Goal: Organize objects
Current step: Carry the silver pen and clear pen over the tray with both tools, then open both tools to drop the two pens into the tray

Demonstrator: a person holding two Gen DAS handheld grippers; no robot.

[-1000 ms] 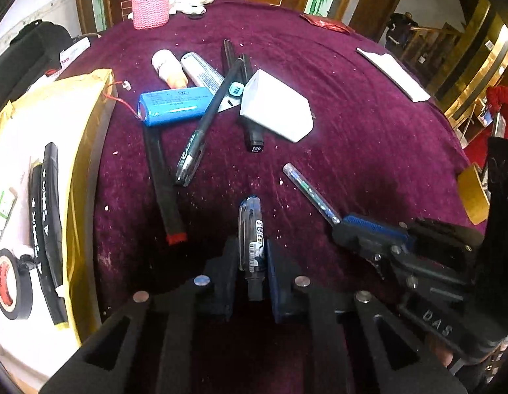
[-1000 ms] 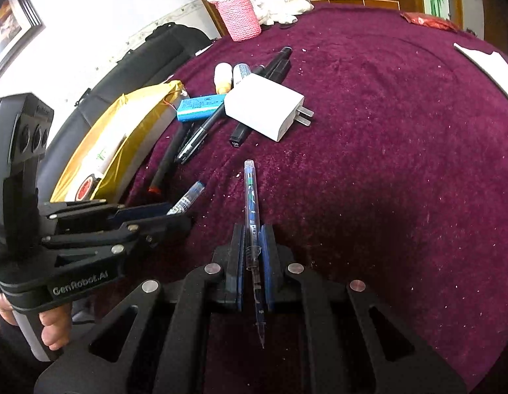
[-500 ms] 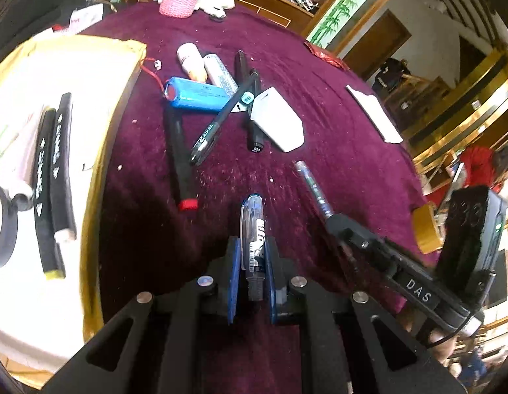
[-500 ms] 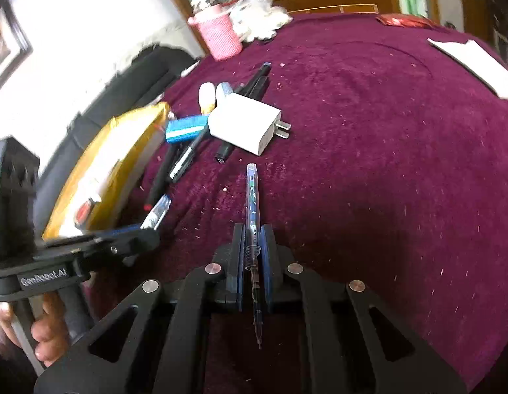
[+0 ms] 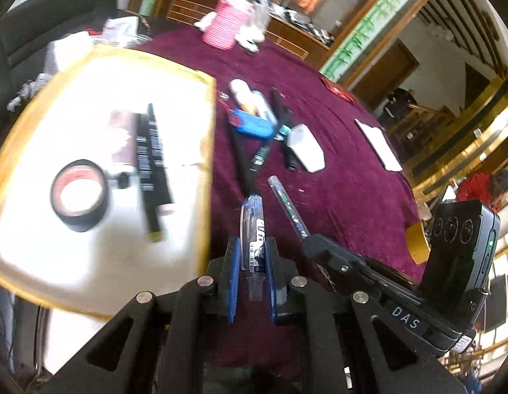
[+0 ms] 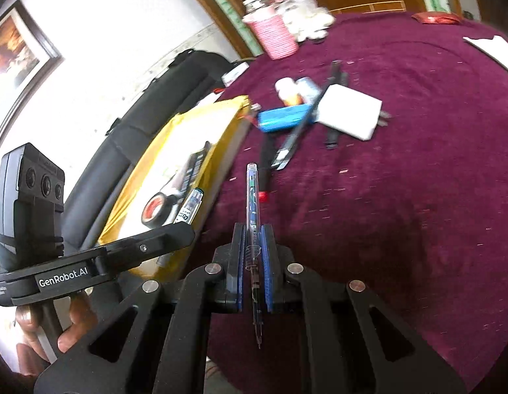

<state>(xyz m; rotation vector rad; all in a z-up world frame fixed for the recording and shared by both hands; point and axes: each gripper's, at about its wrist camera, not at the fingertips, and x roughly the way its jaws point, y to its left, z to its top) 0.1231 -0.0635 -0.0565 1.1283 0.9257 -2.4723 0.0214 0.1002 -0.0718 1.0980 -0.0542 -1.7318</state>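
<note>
**On the purple cloth: two pens in hand**

Between our left gripper's (image 5: 250,274) clenched pads we hold a clear blue-capped pen (image 5: 252,229), just beside the yellow-rimmed tray (image 5: 206,151). Our right gripper (image 6: 254,269) is clamped on a slim clear pen (image 6: 253,197). Lying loose on the cloth: blue battery (image 6: 281,118), white charger (image 6: 350,115), black pens (image 6: 293,141). In the tray: tape roll (image 5: 78,195).

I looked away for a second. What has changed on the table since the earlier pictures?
Both grippers have swung toward the yellow-rimmed tray. The left gripper still clamps the clear pen barrel, now beside the tray's edge; the right gripper still clamps the thin refill. Nothing was let go. The pile of pens, the blue battery and the white charger stayed put.
</note>
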